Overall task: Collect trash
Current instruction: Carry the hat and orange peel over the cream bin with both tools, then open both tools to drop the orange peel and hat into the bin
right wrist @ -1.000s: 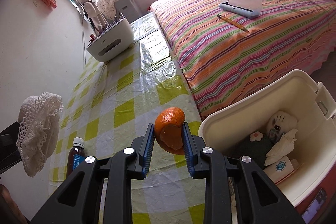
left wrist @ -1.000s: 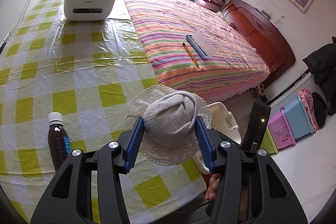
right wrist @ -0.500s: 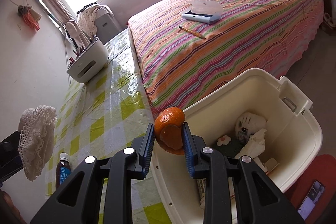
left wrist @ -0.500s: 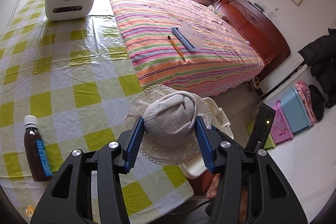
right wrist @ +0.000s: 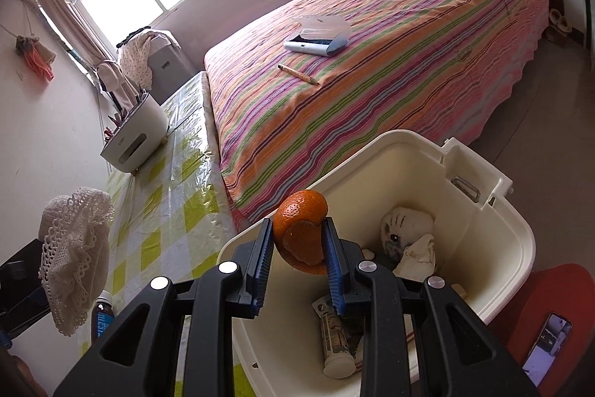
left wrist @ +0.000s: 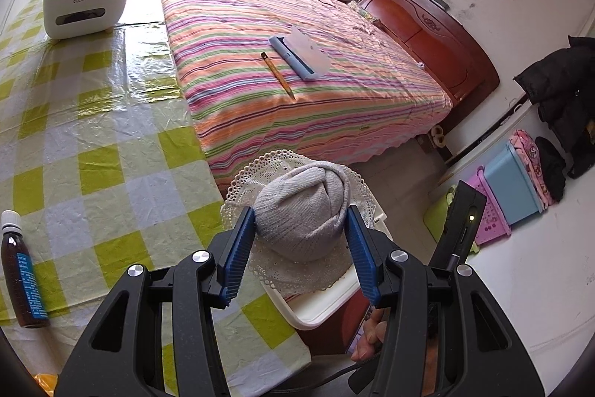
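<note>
My left gripper (left wrist: 299, 242) is shut on a grey knitted hat with a lace brim (left wrist: 303, 207), held just past the table's edge over the cream bin (left wrist: 316, 309). The hat also shows in the right wrist view (right wrist: 76, 255). My right gripper (right wrist: 297, 261) is shut on a piece of orange peel (right wrist: 301, 233) and holds it above the open cream bin (right wrist: 494, 248). The bin holds a white plush toy (right wrist: 403, 224), crumpled tissue (right wrist: 416, 253) and a tube-shaped container (right wrist: 336, 341).
A brown medicine bottle (left wrist: 20, 270) lies on the yellow checked tablecloth (left wrist: 93, 121). A white organiser box (left wrist: 83, 4) stands at the far end. The striped bed (left wrist: 297, 62) carries a pencil and a brush. A red stool with a phone (right wrist: 546, 337) stands by the bin.
Both grippers have moved right, from over the table toward the bin. The orange peel is now above the bin's opening, and the hat is past the table edge.
</note>
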### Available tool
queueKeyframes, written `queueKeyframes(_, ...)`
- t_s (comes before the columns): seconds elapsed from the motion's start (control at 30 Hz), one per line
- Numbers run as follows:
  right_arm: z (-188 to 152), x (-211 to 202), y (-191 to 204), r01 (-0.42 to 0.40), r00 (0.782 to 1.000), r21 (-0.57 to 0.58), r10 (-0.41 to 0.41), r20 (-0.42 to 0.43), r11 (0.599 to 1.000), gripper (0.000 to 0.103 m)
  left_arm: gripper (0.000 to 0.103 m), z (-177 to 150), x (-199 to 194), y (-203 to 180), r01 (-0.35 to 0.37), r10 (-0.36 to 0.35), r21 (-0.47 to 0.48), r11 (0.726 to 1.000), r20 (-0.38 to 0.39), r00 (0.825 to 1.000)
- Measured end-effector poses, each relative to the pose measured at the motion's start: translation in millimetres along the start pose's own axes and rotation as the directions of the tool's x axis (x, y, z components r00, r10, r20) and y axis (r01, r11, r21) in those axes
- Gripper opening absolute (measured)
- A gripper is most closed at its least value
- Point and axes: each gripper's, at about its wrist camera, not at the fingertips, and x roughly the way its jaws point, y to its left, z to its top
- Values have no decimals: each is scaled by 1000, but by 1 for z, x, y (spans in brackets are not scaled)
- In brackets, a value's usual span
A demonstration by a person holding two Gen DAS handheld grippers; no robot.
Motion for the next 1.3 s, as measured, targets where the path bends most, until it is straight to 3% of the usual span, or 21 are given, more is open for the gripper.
queueKeyframes(0.5, 5, -16, -22, 120, 989, 40, -123, 84, 992, 28, 48, -5, 24, -11, -7, 7, 32, 999, -4, 1000)
queueKeyframes(0.8, 8, -22, -26, 130, 985, 52, -135, 111, 990, 29, 48, -9, 38, -11, 0, 1, 24, 1000, -36, 999)
queueKeyframes(1.03, 9, -28, -31, 121, 981, 85, -132, 140, 989, 52, 48, -12, 48, -11, 5, -4, 18, 1000, -55, 998)
queueKeyframes(1.3, 10, -40, -28, 116, 968, 90, -133, 214, 989, 53, 48, -15, 58, -13, 12, -11, 17, 1000, -77, 997)
